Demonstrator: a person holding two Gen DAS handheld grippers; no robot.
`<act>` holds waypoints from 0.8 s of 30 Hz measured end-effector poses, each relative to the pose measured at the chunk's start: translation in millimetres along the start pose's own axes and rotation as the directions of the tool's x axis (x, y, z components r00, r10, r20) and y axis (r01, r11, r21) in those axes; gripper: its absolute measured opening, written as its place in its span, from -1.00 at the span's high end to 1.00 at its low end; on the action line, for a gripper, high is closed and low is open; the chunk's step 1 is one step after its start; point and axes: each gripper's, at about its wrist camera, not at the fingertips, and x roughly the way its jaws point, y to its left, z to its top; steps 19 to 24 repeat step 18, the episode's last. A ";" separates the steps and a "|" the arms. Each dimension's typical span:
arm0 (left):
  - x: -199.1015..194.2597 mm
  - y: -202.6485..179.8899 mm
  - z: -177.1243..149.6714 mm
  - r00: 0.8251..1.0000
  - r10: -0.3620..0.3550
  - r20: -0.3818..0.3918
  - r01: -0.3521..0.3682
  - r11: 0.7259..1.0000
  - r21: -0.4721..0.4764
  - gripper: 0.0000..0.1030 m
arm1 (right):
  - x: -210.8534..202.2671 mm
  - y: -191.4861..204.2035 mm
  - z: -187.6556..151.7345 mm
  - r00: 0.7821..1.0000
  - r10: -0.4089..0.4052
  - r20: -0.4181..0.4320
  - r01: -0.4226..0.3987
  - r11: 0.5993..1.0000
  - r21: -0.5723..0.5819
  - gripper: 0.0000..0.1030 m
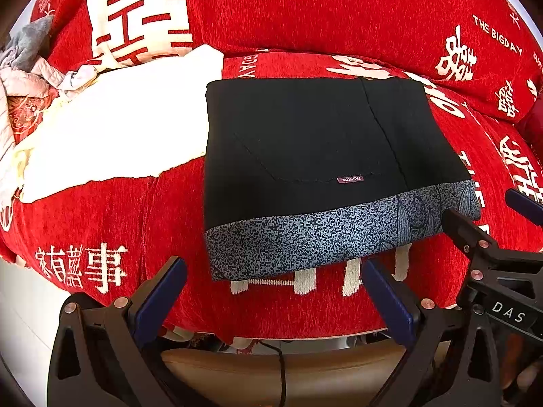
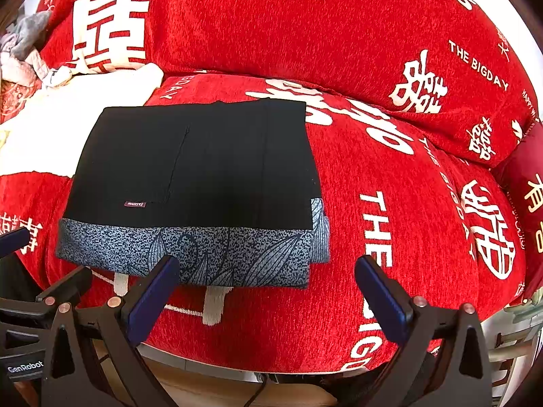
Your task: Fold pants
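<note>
Both tongs, left tongs [image 1: 273, 281] and right tongs [image 2: 268, 281], hang spread and empty at the sofa's front edge. Beyond them, the black pants [image 1: 305, 142] lie folded into a neat rectangle, blue-grey patterned waistband nearest, on the red sofa cover [image 1: 305, 17].

The pants [image 1: 305, 142] lie folded into a flat, compact rectangle on the red sofa seat [image 1: 176, 224]. Their fabric is black, with a blue-grey speckled band carrying a leaf pattern along the near edge [image 2: 190, 251]. A small dark-red label [image 1: 349, 179] sits just above that band, beside a curved pocket seam. The layers stack neatly, edges roughly aligned, and nothing is touching them.
</note>
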 end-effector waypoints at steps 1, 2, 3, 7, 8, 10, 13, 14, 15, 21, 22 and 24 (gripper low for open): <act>0.6 1.1 0.4 1.000 -0.001 -0.001 0.001 1.000 0.001 -1.00 | 0.4 -0.4 -0.3 1.000 0.001 -0.001 -0.001 1.000 -0.001 -1.00; 0.9 1.4 0.2 1.000 -0.004 -0.003 0.004 1.000 0.000 -1.00 | 0.7 -0.1 -0.2 1.000 0.001 -0.002 -0.001 1.000 -0.002 -1.00; 1.5 1.7 -0.1 1.000 -0.006 -0.006 0.006 1.000 -0.002 -1.00 | 1.2 -0.2 -0.5 1.000 0.001 -0.003 -0.001 1.000 -0.004 -1.00; 10.0 5.4 -1.9 0.999 -0.010 -0.042 0.010 1.000 -0.015 -1.00 | 6.0 1.3 -3.3 1.000 0.002 -0.014 -0.002 1.000 -0.008 -1.00; 13.0 6.4 -2.8 0.999 -0.012 -0.051 0.011 1.000 -0.019 -1.00 | 8.7 1.6 -5.1 1.000 0.005 -0.020 -0.005 1.000 -0.009 -1.00; 21.0 7.3 -6.2 0.998 -0.010 -0.067 0.008 1.000 -0.022 -1.00 | 16.2 1.5 -9.6 0.999 0.004 -0.037 -0.005 1.000 -0.009 -1.00; 34.9 6.6 -11.5 0.996 0.006 -0.087 -0.006 1.000 -0.007 -1.00 | 32.2 3.4 -22.2 0.997 -0.022 -0.080 0.020 1.000 -0.024 -1.00; 39.0 6.7 -13.5 0.996 0.008 -0.092 -0.009 1.000 -0.006 -1.00 | 37.4 3.9 -27.4 0.995 -0.025 -0.096 0.022 0.999 -0.030 -1.00; 42.8 6.6 -15.1 0.995 0.011 -0.096 -0.012 1.000 -0.005 -1.00 | 41.4 4.1 -31.5 0.994 -0.025 -0.109 0.022 0.999 -0.033 -1.00; 56.1 8.2 -20.2 0.993 -0.003 -0.116 0.001 1.000 -0.013 -1.00 | 51.9 1.9 -44.5 0.990 -0.019 -0.137 0.015 0.999 -0.031 -1.00; 56.1 8.2 -20.2 0.993 -0.003 -0.116 0.001 1.000 -0.013 -1.00 | 51.9 1.9 -44.5 0.990 -0.019 -0.137 0.015 0.999 -0.031 -1.00; 56.1 8.2 -20.2 0.993 -0.003 -0.116 0.001 1.000 -0.013 -1.00 | 51.9 1.9 -44.5 0.990 -0.019 -0.137 0.015 0.999 -0.031 -1.00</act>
